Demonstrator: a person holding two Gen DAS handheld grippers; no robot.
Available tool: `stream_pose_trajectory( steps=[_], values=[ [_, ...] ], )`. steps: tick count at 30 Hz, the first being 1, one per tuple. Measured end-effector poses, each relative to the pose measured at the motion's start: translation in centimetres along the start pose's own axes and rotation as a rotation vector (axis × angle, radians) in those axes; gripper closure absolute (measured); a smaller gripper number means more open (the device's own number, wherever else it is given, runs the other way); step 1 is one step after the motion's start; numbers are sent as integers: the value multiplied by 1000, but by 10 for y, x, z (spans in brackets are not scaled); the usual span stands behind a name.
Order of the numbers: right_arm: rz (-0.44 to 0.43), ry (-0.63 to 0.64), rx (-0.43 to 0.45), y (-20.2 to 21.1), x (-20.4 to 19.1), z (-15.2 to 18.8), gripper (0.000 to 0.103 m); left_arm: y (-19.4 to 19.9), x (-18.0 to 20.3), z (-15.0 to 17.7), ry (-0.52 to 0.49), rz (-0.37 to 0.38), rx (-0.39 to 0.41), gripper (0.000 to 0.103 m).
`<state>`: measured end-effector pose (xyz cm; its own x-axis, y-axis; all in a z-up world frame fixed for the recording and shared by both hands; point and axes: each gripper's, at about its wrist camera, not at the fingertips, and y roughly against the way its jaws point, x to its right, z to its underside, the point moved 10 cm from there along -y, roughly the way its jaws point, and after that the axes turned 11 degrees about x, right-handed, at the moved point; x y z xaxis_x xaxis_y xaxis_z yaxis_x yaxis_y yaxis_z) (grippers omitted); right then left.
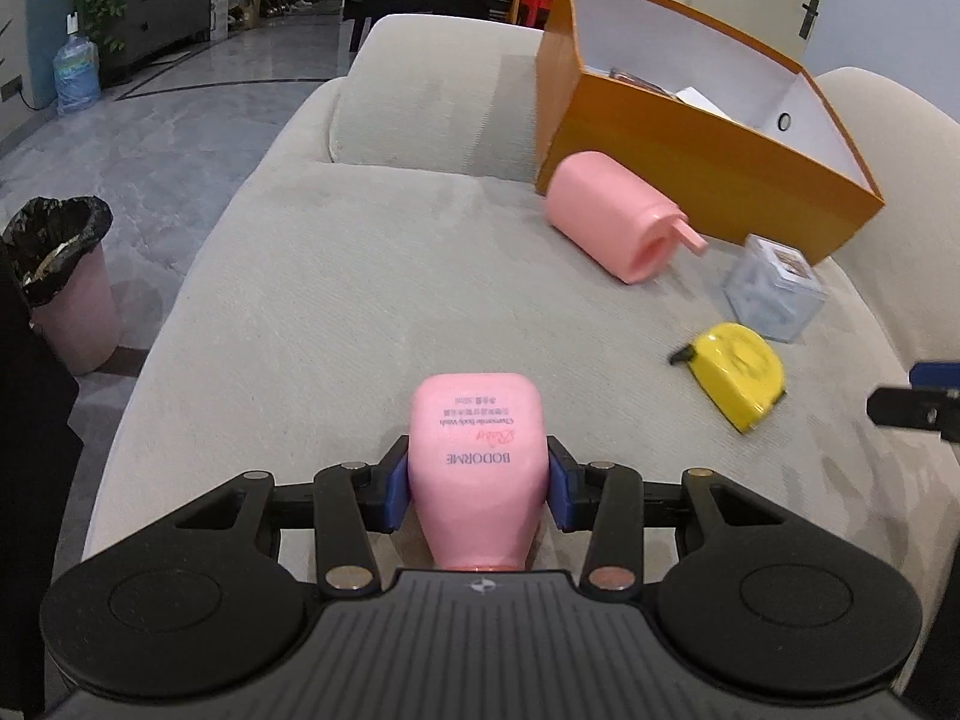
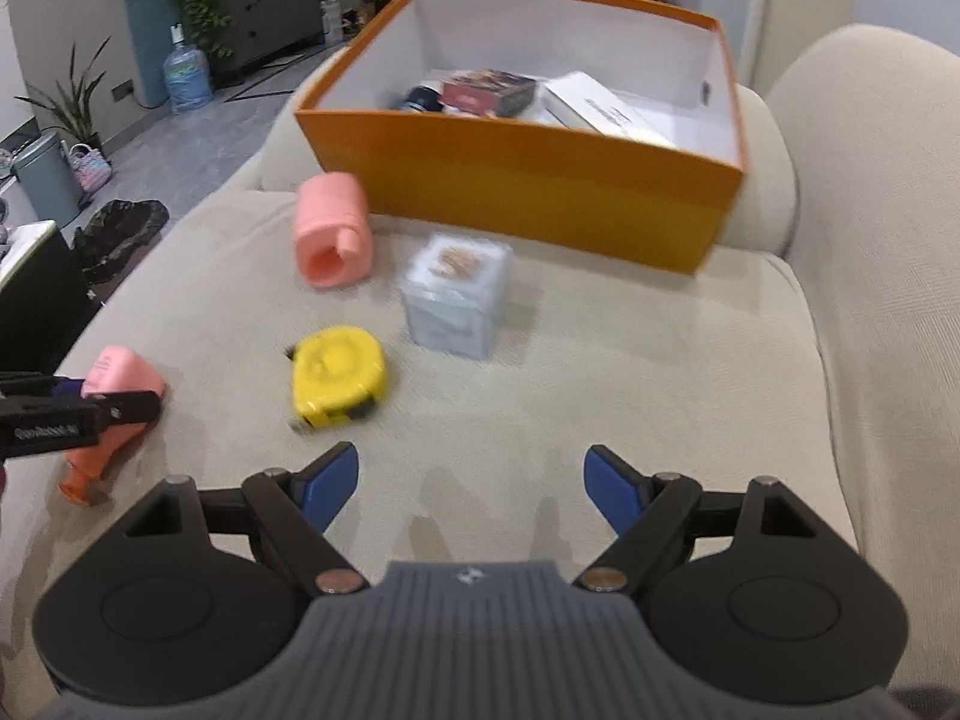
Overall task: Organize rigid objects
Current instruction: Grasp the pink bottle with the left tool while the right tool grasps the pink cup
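Pink plastic body-wash bottle (image 1: 477,468), squat and flat-sided with printed lettering, lies on its side near the front edge of a pale beige fabric sofa seat (image 1: 336,300), its orange cap end pointing back toward the holder. The left claw (image 1: 477,486) pinches this bottle across its narrower waist, a blue pad (image 1: 396,492) pressed against each flat side, probably because that is where the body is slim enough to fit between the fingers and the flat faces give a steady hold. The bottle seems to rest on the cushion, so the lift looks not yet made. The right claw (image 2: 471,483) hovers spread wide and empty above the bare middle front of the seat, likely ready for its own pick. Just ahead of it lies a yellow plastic tape measure (image 2: 337,375); beyond that stands a small clear plastic cube box (image 2: 457,297), and to its left a pink plastic cup with a handle (image 2: 331,231) lies tipped over, close to the box wall. An open orange cardboard box with a white lining (image 2: 528,177) sits at the back of the seat against the sofa backrest, already holding several small packages, so it is likely where the loose items are meant to go.
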<state>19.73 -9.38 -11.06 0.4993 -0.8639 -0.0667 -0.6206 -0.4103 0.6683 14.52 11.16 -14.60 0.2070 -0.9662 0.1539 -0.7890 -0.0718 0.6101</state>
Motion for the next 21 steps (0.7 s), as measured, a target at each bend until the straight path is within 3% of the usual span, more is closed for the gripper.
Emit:
stream_pose_trajectory(
  steps=[11, 21],
  values=[
    [-59, 138, 71, -65, -68, -81, 21, -19, -29, -20, 59, 3, 27, 54],
    [-35, 199, 17, -145, -91, -96, 22, -18, -37, -20, 92, 29, 35, 54]
  ],
)
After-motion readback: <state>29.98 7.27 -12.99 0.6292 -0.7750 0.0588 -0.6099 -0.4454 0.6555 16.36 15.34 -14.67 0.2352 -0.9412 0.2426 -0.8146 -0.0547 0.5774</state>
